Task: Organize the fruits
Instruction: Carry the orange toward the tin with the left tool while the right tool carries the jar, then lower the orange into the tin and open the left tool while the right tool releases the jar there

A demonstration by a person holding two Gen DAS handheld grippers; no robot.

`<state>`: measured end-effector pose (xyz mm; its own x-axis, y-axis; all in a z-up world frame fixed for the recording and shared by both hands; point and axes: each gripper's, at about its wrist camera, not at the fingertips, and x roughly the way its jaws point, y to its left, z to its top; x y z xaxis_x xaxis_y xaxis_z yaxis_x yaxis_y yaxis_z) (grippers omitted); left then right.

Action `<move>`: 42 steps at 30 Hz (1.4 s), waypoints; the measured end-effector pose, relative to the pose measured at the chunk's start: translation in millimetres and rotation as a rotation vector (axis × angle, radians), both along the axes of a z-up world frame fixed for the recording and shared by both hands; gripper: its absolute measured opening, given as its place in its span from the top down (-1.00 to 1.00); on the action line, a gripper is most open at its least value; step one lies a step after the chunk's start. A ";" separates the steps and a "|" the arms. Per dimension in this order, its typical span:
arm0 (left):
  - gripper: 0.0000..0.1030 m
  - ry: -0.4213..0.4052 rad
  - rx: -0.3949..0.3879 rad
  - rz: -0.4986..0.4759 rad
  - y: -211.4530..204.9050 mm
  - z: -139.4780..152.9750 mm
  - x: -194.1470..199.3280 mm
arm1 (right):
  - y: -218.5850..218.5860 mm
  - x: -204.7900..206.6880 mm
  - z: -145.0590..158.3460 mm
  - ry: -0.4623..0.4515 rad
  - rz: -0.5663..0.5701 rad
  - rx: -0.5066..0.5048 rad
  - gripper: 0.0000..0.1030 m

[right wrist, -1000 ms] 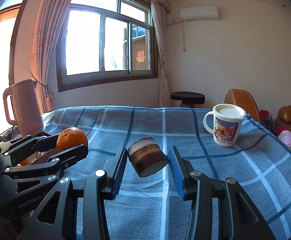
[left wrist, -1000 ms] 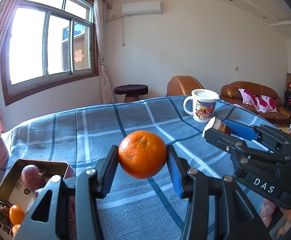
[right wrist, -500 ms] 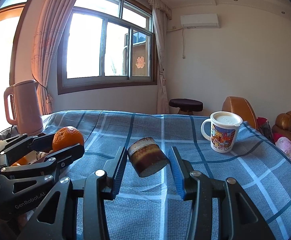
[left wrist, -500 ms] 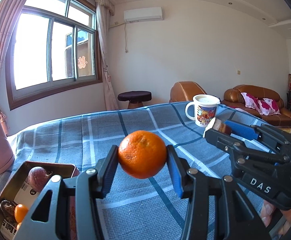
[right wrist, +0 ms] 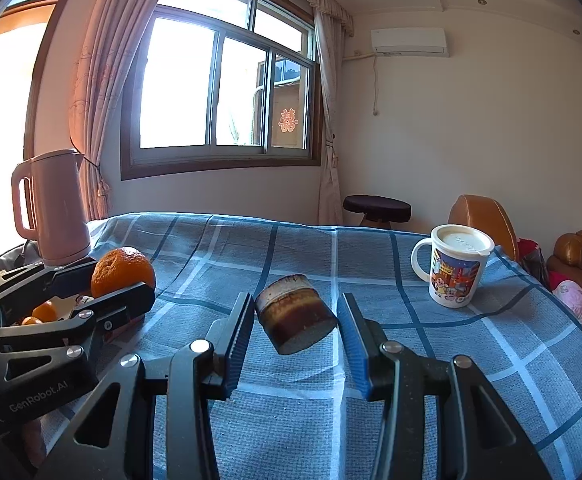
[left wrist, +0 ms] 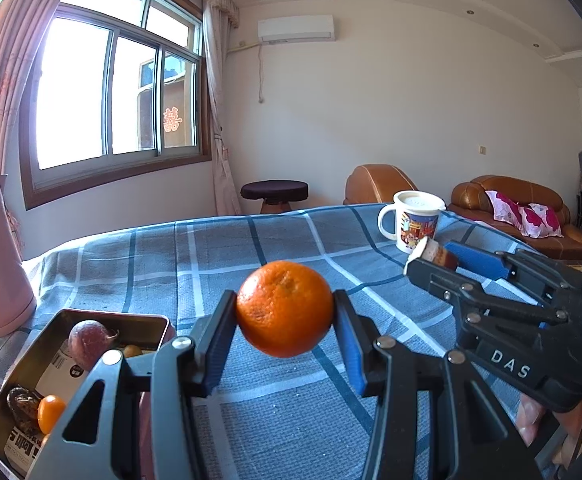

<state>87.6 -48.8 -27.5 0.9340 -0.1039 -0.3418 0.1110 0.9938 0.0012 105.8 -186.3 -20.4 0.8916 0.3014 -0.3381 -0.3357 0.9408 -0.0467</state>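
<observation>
My left gripper (left wrist: 285,312) is shut on a round orange (left wrist: 285,308), held in the air above the blue plaid tablecloth (left wrist: 219,256). To its lower left is a metal tin (left wrist: 103,314) holding a purple fruit (left wrist: 89,340), a small orange fruit (left wrist: 51,412) and a dark piece (left wrist: 21,404). My right gripper (right wrist: 293,320) is shut on a short brown cylinder with pale ends (right wrist: 295,318), tilted, also off the cloth. The right wrist view shows the orange (right wrist: 123,270) at the left; the left wrist view shows the cylinder (left wrist: 431,254) at the right.
A lidded white mug with a cartoon print (right wrist: 455,266) stands at the far right of the table. A pink kettle (right wrist: 53,208) stands at the far left corner, behind the tin. Beyond the table are a dark stool (left wrist: 275,192) and brown sofas (left wrist: 507,204).
Both grips stay as they were. The views have drifted only slightly, with the tin and the mug sitting a little further right in the left wrist view.
</observation>
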 end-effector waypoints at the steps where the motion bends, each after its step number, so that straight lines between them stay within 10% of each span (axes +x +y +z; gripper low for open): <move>1: 0.04 0.001 -0.001 0.001 1.4 -0.1 -0.4 | 1.1 -0.1 -0.1 0.001 0.003 0.000 0.12; 42: 0.04 0.021 -0.022 0.128 79.1 7.5 -29.4 | 88.9 -8.7 9.1 0.014 0.204 -0.055 0.12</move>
